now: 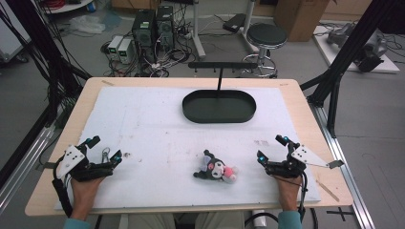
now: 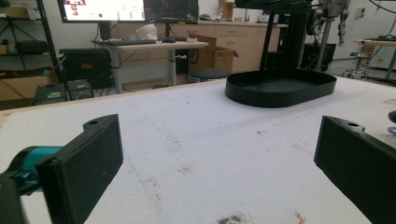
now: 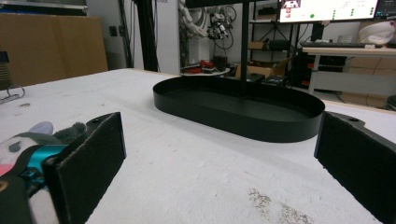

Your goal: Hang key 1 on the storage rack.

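A small black, white and pink plush toy (image 1: 217, 169) lies on the white mat near the table's front edge, between the two grippers. A black oval tray (image 1: 218, 119) stands empty at the back centre, with a thin T-shaped stand (image 1: 220, 67) rising from its far side. My left gripper (image 1: 106, 149) rests at the front left, open, nothing between its jaws. My right gripper (image 1: 271, 148) rests at the front right, open and empty too. The left gripper view has the tray (image 2: 280, 99) far ahead. In the right gripper view the plush toy (image 3: 44, 133) lies left of the jaws and the tray (image 3: 261, 129) ahead.
A small metal ring or clip (image 1: 105, 154) and a tiny object (image 1: 126, 154) lie by the left gripper's jaws. The white mat (image 1: 153, 119) covers most of the wooden table (image 1: 310, 119). Black frame posts stand at both sides; a stool (image 1: 266, 36) is behind the table.
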`<act>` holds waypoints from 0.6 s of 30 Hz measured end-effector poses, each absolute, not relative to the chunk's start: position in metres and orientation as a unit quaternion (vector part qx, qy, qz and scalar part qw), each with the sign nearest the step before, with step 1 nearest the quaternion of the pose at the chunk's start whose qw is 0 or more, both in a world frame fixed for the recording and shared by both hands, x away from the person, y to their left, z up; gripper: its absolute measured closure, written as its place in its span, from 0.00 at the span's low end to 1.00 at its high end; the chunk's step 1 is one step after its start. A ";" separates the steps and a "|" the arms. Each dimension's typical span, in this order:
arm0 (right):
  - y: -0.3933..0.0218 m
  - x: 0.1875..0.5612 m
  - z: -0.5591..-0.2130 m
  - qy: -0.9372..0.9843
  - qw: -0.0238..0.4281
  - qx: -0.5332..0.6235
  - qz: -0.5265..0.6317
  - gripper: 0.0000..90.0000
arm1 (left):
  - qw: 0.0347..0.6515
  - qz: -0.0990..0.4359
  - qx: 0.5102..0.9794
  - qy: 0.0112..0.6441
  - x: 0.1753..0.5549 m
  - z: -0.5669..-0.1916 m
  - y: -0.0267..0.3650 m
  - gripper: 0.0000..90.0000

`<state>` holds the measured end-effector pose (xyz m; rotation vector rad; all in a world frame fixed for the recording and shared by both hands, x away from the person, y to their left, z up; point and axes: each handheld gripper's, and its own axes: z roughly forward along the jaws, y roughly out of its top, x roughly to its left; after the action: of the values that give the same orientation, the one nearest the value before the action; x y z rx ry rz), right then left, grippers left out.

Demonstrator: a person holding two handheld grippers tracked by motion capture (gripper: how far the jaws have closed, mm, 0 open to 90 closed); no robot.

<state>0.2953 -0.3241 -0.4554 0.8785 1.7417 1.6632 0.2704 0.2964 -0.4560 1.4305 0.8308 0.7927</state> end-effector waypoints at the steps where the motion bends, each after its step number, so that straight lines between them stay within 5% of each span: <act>1: -0.324 0.295 -0.455 0.651 0.286 0.328 0.622 0.01 | 0.609 0.342 0.618 0.360 0.270 -0.456 0.296 0.02; 18: -0.324 0.296 -0.446 0.670 0.273 0.329 0.607 0.01 | 0.611 0.344 0.615 0.361 0.270 -0.456 0.297 0.02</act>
<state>0.2965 -0.3240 -0.4459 0.8853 1.8038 1.6332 0.2699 0.2968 -0.4563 1.4180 0.8328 0.7946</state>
